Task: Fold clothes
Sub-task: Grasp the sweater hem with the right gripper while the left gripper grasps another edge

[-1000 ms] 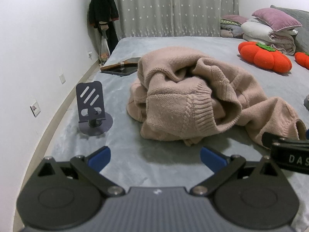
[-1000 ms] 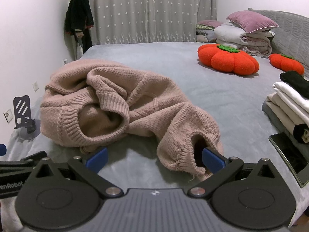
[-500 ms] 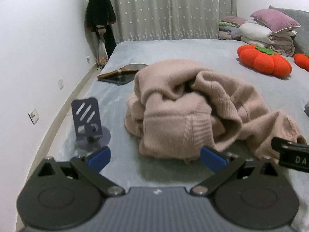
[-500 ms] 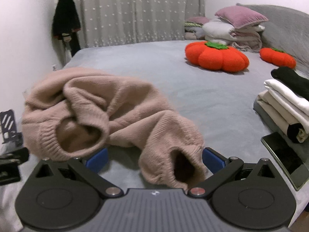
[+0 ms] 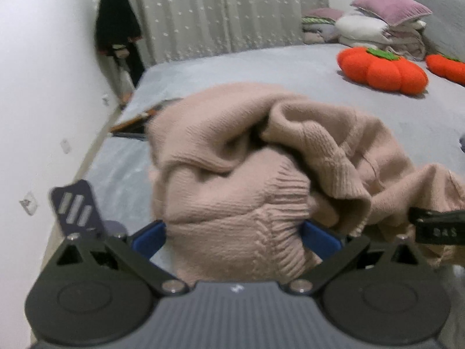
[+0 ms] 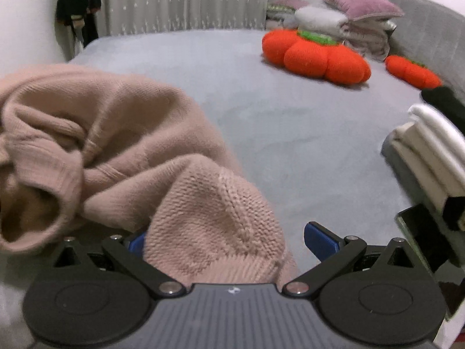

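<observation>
A crumpled beige knit sweater (image 5: 261, 157) lies on the grey bed (image 5: 238, 67). My left gripper (image 5: 235, 240) is open, its blue pads on either side of a ribbed fold of the sweater. In the right wrist view the same sweater (image 6: 96, 133) fills the left half. My right gripper (image 6: 229, 240) is open, and a knit sleeve end sits between its blue pads, against the left one. Part of the right gripper shows at the right edge of the left wrist view (image 5: 436, 228).
A dark phone stand (image 5: 77, 208) stands at the bed's left edge by the white wall. Orange pumpkin cushions (image 6: 314, 53) and pillows (image 6: 357, 5) lie at the far right. Folded clothes (image 6: 433, 157) and a dark tablet (image 6: 418, 232) sit to the right.
Both grippers have moved forward into the sweater: its fabric now lies between each pair of open pads, where bare bed showed before.
</observation>
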The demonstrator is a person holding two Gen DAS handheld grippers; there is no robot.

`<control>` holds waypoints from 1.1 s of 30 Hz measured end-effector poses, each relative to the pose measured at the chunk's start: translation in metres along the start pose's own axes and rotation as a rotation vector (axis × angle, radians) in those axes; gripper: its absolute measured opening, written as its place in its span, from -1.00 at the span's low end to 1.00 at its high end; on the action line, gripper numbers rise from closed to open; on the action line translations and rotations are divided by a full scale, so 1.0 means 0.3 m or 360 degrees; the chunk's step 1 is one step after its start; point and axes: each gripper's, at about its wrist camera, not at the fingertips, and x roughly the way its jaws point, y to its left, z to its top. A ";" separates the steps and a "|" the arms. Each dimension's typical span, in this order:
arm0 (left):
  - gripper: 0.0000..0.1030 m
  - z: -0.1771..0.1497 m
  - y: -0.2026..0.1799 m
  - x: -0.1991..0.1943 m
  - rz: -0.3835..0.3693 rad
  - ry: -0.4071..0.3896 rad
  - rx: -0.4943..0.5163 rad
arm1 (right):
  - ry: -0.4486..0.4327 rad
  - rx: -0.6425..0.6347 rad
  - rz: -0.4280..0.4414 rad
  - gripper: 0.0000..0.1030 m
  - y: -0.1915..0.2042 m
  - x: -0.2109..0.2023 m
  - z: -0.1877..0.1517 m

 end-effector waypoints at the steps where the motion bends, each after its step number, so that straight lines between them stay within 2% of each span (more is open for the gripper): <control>1: 1.00 -0.006 -0.003 0.022 0.0005 0.0018 0.0006 | 0.0025 0.0002 0.0009 1.00 -0.004 0.020 -0.001; 4: 1.00 -0.029 0.011 0.103 -0.0034 0.0128 -0.0051 | 0.0112 0.0001 0.0046 1.00 -0.013 0.077 -0.011; 6: 1.00 -0.046 0.039 0.146 -0.0103 0.0200 -0.0154 | 0.0164 0.0008 0.0081 1.00 -0.023 0.109 -0.021; 10: 1.00 -0.080 0.105 0.206 -0.0266 0.0275 -0.0372 | 0.0147 -0.0019 0.0103 1.00 -0.030 0.115 -0.042; 14: 1.00 -0.103 0.100 0.205 -0.0280 0.0242 -0.0301 | 0.0111 -0.0053 0.0117 1.00 -0.035 0.113 -0.063; 16: 1.00 -0.111 0.094 0.201 -0.0281 0.0280 -0.0259 | 0.0093 -0.0069 0.0124 1.00 -0.037 0.112 -0.074; 19: 1.00 -0.108 0.109 0.184 -0.0339 0.0345 -0.0285 | 0.0078 -0.0092 0.0137 1.00 -0.042 0.110 -0.085; 21: 1.00 -0.108 0.123 0.145 -0.0337 0.0316 -0.0279 | 0.0113 -0.0079 0.0164 1.00 -0.058 0.097 -0.075; 24: 1.00 -0.106 0.122 0.048 -0.0333 0.0211 -0.0148 | 0.0122 0.0006 0.0224 1.00 -0.086 0.047 -0.064; 28: 0.99 -0.104 0.100 -0.096 -0.0297 -0.0015 0.0054 | -0.0036 0.0070 0.0310 0.98 -0.112 -0.059 -0.047; 31: 0.94 -0.104 0.079 -0.200 -0.0295 -0.0198 0.0123 | -0.0132 0.0083 0.0367 0.98 -0.105 -0.111 -0.036; 33: 0.89 -0.083 0.061 -0.211 -0.0285 -0.0258 0.0167 | -0.0170 0.0076 0.0405 0.97 -0.089 -0.126 -0.033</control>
